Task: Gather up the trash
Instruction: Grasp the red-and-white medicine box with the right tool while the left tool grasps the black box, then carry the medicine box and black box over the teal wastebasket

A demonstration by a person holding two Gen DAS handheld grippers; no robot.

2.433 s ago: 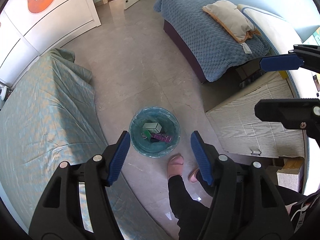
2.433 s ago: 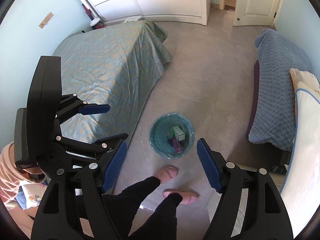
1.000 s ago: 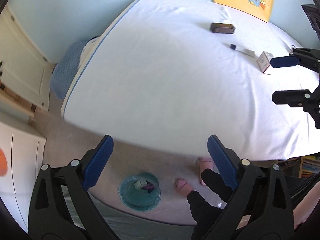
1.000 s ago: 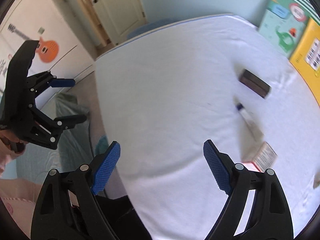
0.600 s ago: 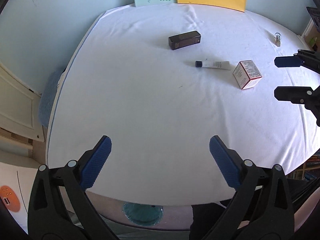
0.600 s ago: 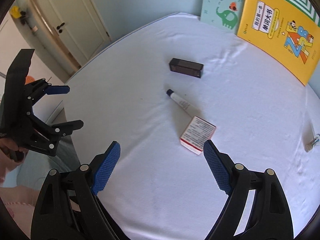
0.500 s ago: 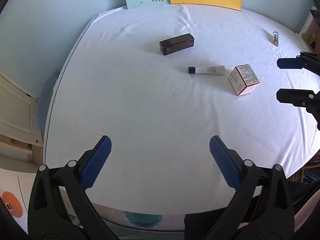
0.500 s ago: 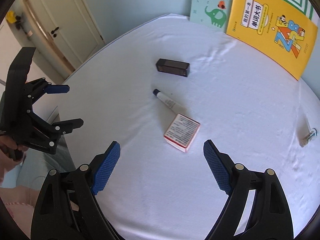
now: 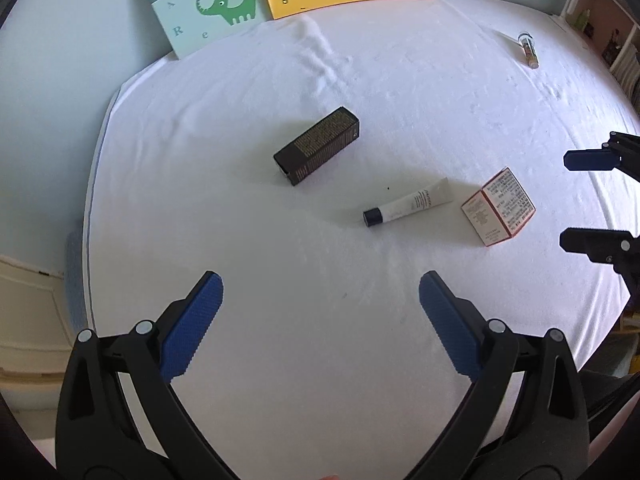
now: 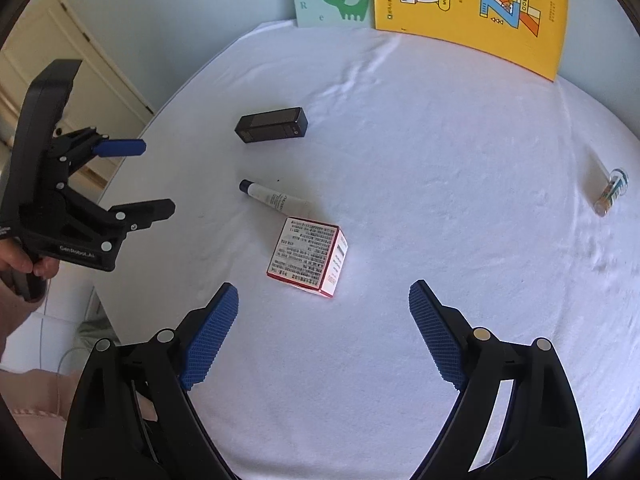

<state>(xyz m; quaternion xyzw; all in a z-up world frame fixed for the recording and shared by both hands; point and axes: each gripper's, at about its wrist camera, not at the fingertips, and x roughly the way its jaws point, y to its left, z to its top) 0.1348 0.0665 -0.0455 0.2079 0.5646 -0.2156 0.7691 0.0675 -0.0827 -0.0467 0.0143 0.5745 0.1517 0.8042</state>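
Observation:
On the white-covered table (image 9: pixel 240 240) lie a black box (image 9: pixel 317 145), a white tube with a dark cap (image 9: pixel 408 202), a red-and-white carton (image 9: pixel 499 213) and a small clear vial (image 9: pixel 529 49) at the far right. My left gripper (image 9: pixel 320 320) is open and empty, hovering short of the tube. My right gripper (image 10: pixel 323 328) is open and empty, just short of the carton (image 10: pixel 308 257). The right wrist view also shows the black box (image 10: pixel 272 125), the tube (image 10: pixel 272 198) and the vial (image 10: pixel 611 191). The trash bin is out of view.
A yellow book (image 10: pixel 472 4) and a pale green elephant book (image 9: pixel 200 0) lean on the blue wall at the table's far edge. A cream door (image 10: pixel 60 92) stands to the left. Shelves (image 9: pixel 612 40) stand at the far right.
Both grippers swung up from over the floor bin to over the table, then moved in closer to the objects. Both stayed open.

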